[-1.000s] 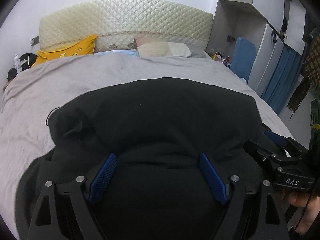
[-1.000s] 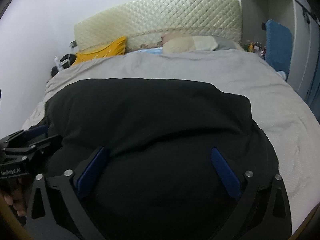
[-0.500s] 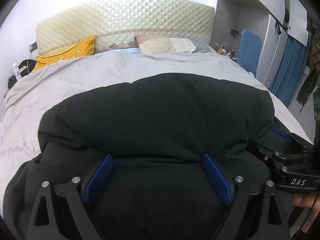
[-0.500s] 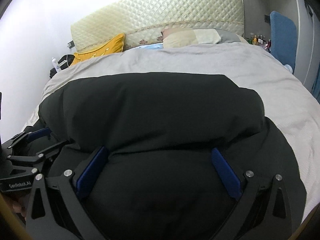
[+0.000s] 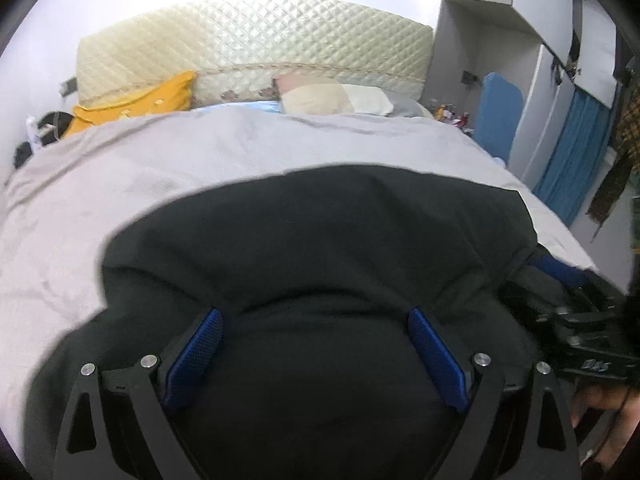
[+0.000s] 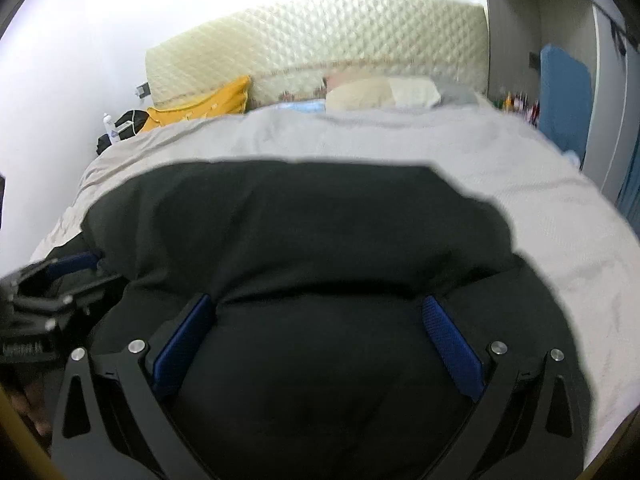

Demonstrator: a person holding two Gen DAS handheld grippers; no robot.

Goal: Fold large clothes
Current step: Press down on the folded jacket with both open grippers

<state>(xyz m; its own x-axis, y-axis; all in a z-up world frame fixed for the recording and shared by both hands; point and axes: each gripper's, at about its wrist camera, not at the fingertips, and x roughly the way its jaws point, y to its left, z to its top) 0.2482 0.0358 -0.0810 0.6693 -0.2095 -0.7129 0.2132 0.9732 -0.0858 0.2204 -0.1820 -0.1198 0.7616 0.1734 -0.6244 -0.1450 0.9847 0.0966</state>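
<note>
A big black padded garment (image 5: 320, 232) lies folded over itself on the grey bed cover (image 5: 160, 168). The edge of its upper layer runs just past my fingertips. My left gripper (image 5: 314, 312) hovers low over the near part, its blue pads (image 5: 196, 356) wide apart, with black cloth bulging between them and not pinched. My right gripper (image 6: 317, 299) stands the same way over the garment (image 6: 300, 220), jaws wide, nothing clamped. Each gripper shows at the side of the other's view: the right gripper (image 5: 560, 300), the left gripper (image 6: 60, 280).
A quilted cream headboard (image 5: 256, 48), a yellow cushion (image 5: 136, 100) and a beige pillow (image 5: 328, 98) are at the far end of the bed. Wardrobes (image 5: 560, 92), a blue panel (image 5: 498, 116) and a blue curtain stand along the right side. A hand (image 5: 600, 408) holds the right gripper.
The upper layer of the garment has settled onto the lower part, forming a ridge in front of the fingers. My left gripper shifted slightly and its pads spread a little. The right view is now blurred.
</note>
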